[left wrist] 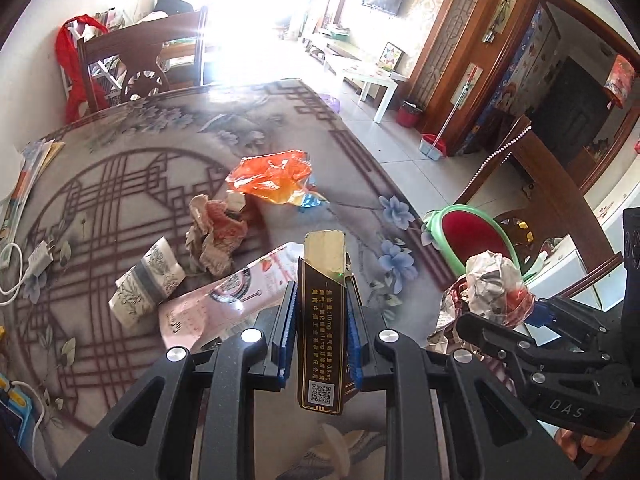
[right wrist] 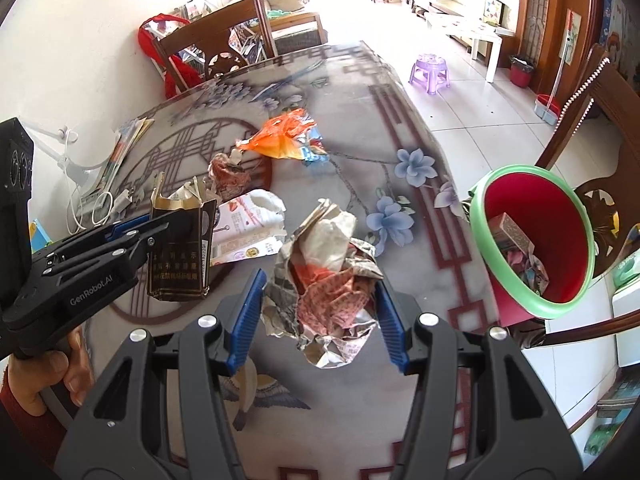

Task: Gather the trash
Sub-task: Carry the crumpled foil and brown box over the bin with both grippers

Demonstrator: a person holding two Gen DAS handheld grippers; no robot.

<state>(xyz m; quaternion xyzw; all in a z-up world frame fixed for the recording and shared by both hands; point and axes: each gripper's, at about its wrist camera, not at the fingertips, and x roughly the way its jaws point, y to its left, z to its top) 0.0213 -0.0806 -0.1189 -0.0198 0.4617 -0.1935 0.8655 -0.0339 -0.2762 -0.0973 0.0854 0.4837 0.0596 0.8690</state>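
Both loads are lifted off the bench point(right wrist: 360, 92): left claw point(left wrist: 320, 320) clamped on the cigarette pack point(left wrist: 322, 320), right claw point(right wrist: 320, 292) pinching crumpled paper point(right wrist: 324, 272). Next, carrying to the bin point(right wrist: 532, 240), lower right.

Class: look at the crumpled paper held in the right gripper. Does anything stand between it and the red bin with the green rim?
Nothing visible does. The crumpled paper in the right gripper hangs above the table; only bare tabletop lies between it and the bin past the table's right edge.
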